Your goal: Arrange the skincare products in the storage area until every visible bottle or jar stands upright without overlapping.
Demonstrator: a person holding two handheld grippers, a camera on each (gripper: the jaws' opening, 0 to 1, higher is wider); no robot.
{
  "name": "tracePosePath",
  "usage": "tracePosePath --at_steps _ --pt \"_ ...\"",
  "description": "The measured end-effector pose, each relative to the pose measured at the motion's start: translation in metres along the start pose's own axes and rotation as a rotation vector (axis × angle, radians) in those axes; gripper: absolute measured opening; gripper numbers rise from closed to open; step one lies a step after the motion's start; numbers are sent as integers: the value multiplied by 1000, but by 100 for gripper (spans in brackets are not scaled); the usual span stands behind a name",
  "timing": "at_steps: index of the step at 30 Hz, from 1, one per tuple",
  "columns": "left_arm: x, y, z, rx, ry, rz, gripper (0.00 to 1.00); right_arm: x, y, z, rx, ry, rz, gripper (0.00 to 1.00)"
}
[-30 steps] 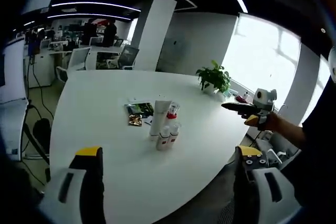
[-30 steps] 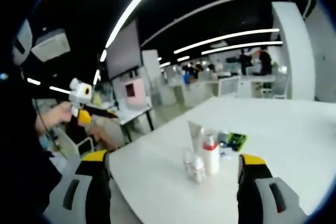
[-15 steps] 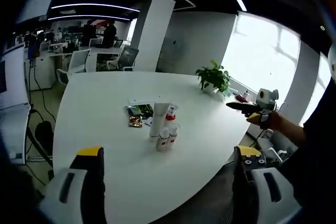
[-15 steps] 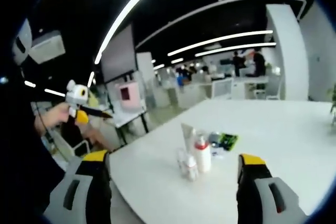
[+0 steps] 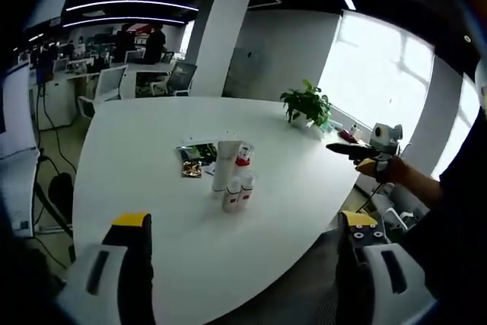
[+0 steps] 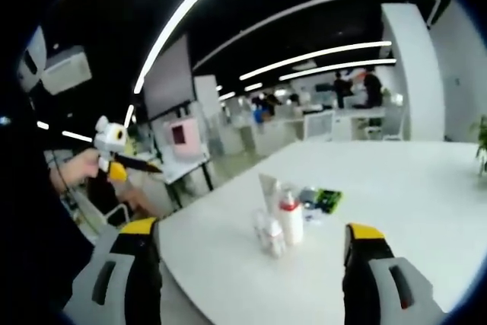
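Four skincare items, a tall tube [image 5: 224, 163], a pump bottle [image 5: 242, 167] and two small bottles [image 5: 230, 199], stand close together mid-counter [image 5: 137, 157], beside flat packets [image 5: 192, 159]. Both tools, left [image 5: 242, 226] and right [image 6: 251, 234], hang back, spread wide and holding nothing, likely because everything already stands up.

open-plan office: desks [image 5: 72, 81], office chairs [image 5: 106, 89].

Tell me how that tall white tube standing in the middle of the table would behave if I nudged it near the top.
The tall white tube looks narrow for its height, so it would probably tip rather than slide. The red-collared bottle and small bottles stand close beside it, so a fall might knock them. It is probably soft plastic, likely to squash under a hard grip.
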State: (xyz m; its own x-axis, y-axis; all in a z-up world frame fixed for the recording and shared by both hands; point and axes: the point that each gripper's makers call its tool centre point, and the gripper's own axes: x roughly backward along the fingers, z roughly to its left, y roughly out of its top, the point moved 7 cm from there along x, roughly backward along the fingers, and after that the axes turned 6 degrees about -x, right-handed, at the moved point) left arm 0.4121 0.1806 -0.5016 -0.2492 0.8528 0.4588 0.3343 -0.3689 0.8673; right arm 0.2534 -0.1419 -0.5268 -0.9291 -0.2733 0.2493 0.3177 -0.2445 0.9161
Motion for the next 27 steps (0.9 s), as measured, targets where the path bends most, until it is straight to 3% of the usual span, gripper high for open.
tracePosePath --at_steps 12,27 --pt "-13 13 8 2 -6 10 95 -1 -6 -9 -23 -6 -6 98" --pt "-59 40 21 -8 -47 -6 88 1 -10 -20 -58 -22 -3 98"
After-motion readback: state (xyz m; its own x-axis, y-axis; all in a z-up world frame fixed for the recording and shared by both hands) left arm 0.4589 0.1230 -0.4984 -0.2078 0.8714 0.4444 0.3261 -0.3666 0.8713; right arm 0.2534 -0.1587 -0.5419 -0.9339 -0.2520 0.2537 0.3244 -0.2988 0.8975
